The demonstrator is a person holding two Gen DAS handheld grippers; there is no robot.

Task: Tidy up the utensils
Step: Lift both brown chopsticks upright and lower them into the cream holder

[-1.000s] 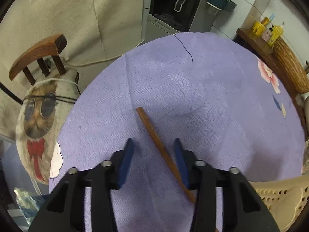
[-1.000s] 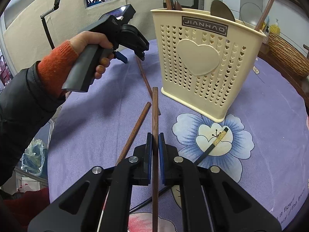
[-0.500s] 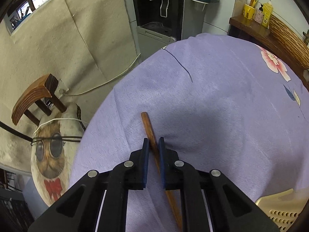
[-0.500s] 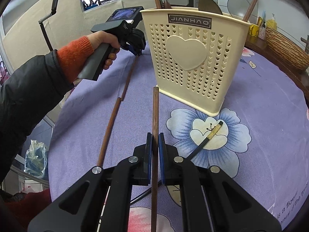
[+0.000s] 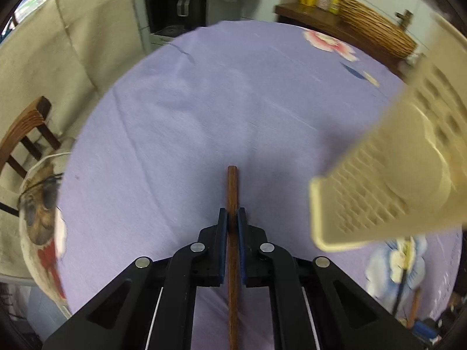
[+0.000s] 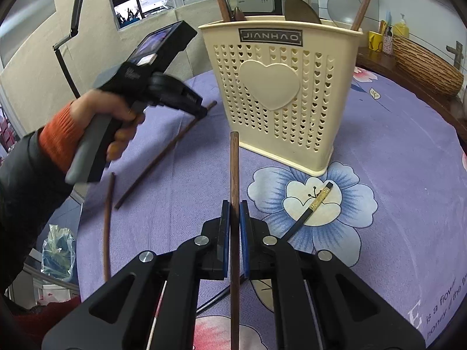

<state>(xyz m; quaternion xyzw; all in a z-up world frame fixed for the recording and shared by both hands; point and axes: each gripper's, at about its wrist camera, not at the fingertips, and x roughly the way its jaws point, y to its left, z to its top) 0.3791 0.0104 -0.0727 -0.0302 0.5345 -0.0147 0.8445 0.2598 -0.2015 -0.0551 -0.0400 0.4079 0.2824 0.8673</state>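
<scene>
Both tongs, left [image 5: 232,218] and right [image 6: 234,210], clamp brown chopsticks [image 5: 232,192] [image 6: 234,175].

my right tool [image 6: 232,218] clamps a brown chopstick [image 6: 234,175] | my left tool [image 6: 201,111] grips another chopstick [image 6: 163,154] above bench [image 6: 408,151] | cream holder [image 6: 280,93] ahead, utensils inside | black chopstick [image 6: 309,210] lies on cloth
</scene>
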